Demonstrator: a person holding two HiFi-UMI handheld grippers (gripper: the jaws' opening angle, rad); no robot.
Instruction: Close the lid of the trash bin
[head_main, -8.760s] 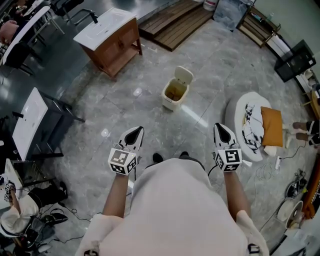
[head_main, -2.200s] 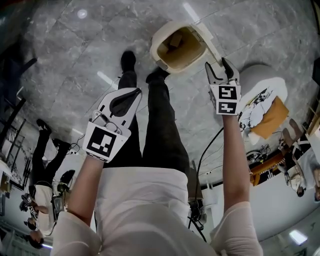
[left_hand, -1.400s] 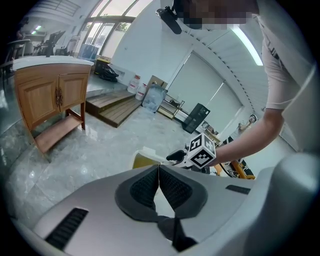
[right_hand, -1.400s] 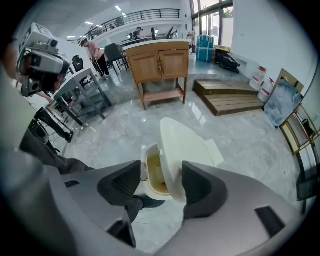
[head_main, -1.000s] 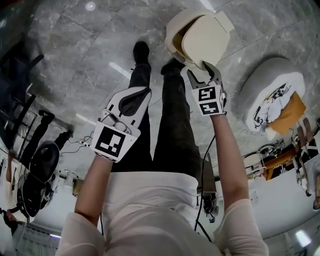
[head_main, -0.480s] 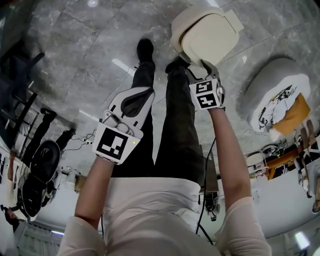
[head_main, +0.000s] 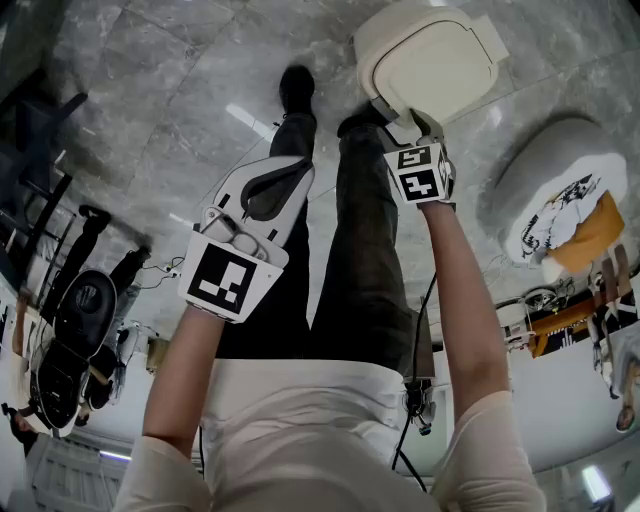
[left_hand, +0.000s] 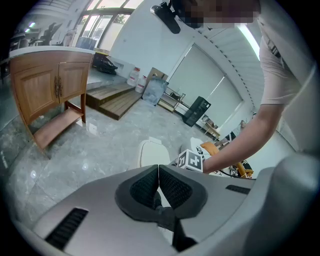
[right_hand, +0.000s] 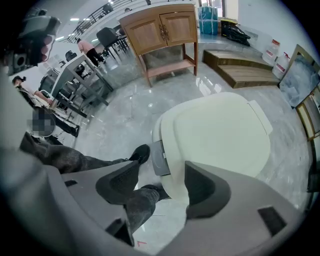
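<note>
The cream trash bin (head_main: 430, 55) stands on the grey floor just beyond my feet, and its lid (right_hand: 220, 132) lies flat down on it. My right gripper (head_main: 408, 122) hovers over the bin's near edge beside the grey front latch (right_hand: 157, 157). Its jaws have just been opening and stand apart; the pads touch nothing. In its own view, only my leg and the bin's front edge show past the right gripper (right_hand: 160, 187). My left gripper (head_main: 300, 170) hangs shut and empty to the left, away from the bin (left_hand: 151, 152), pads together in its own view (left_hand: 158, 182).
My legs and black shoes (head_main: 297, 88) stand right against the bin. A round white cushion with an orange pillow (head_main: 560, 200) lies to the right. A wooden cabinet (right_hand: 160, 30) and low wooden platforms (right_hand: 240, 65) stand farther off; chairs and people are at the left.
The lid, still tilted a second ago, has swung down flat onto the bin. My right gripper followed it down and its jaws have spread wider. The left gripper has barely moved.
</note>
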